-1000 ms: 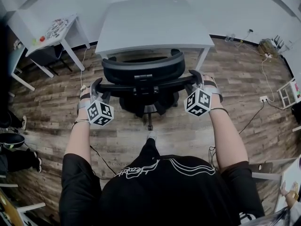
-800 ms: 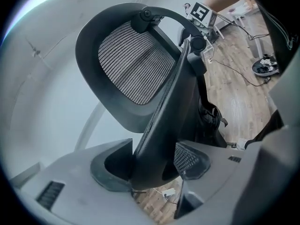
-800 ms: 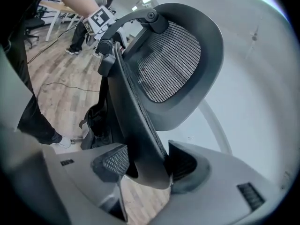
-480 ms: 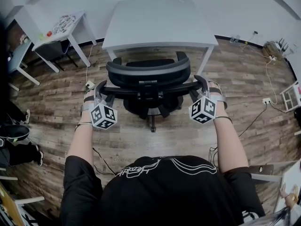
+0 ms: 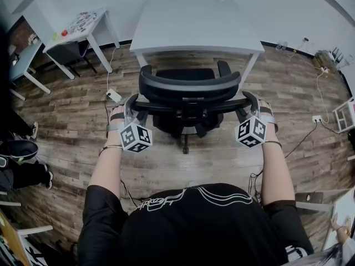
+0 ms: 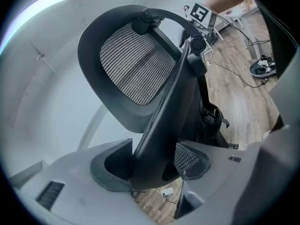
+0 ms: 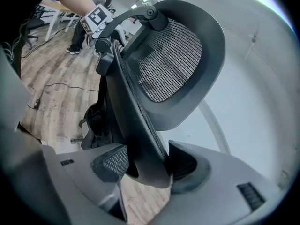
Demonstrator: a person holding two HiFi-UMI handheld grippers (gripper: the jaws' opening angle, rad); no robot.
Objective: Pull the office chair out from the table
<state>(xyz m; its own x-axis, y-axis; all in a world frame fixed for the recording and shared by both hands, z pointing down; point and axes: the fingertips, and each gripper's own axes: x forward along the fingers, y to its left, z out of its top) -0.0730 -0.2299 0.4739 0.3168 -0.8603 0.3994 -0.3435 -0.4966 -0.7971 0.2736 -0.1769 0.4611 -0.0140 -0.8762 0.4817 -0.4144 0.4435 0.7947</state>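
Note:
A black office chair (image 5: pixel 188 87) with a mesh back stands on the wooden floor just in front of the white table (image 5: pixel 197 24); its seat shows between backrest and table edge. In the head view my left gripper (image 5: pixel 132 103) clamps the left end of the backrest frame and my right gripper (image 5: pixel 250 101) clamps the right end. In the left gripper view the gripper (image 6: pixel 152 165) is shut on the black frame edge (image 6: pixel 168 116), below the headrest (image 6: pixel 131 64). In the right gripper view the gripper (image 7: pixel 145 165) is likewise shut on the frame (image 7: pixel 129 111).
A small white side table (image 5: pixel 83 24) with bits on it stands at the far left. A power strip (image 5: pixel 113 95) and cords lie on the floor left of the chair, more cables (image 5: pixel 310 121) at the right. Someone's shoes (image 5: pixel 16 148) show at the left edge.
The chair has rolled back from under the table towards me with both grippers still shut on its backrest; more of the seat now shows in front of the table edge.

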